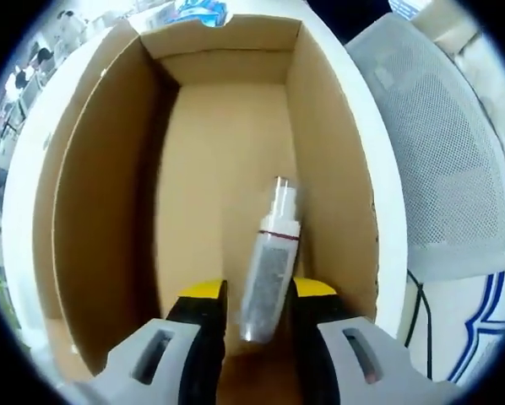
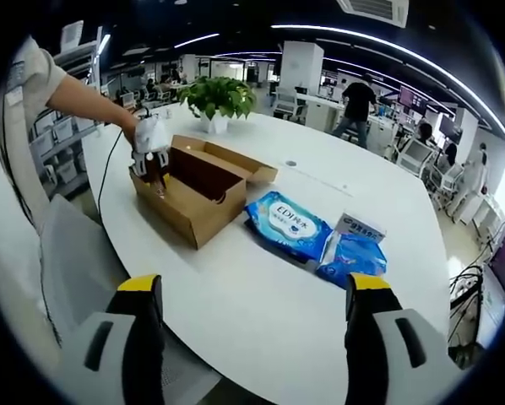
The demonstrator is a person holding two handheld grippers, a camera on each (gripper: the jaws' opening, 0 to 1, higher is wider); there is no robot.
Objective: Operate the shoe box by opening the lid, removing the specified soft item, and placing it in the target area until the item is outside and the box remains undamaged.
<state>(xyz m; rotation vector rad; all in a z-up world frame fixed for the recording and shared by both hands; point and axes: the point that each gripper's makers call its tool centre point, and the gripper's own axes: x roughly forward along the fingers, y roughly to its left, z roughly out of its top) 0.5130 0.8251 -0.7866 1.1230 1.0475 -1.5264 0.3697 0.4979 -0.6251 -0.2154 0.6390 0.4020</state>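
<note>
Cardboard box (bottle inside).

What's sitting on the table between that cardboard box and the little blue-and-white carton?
In the right gripper view, a blue wipes pack lies on the white table between the open shoe box and the small carton, with a second blue pack beside the carton.

Open-plan office.
A white counter carries a potted plant; desks at upper right, ceiling light strips above, mesh chair alongside.
</note>
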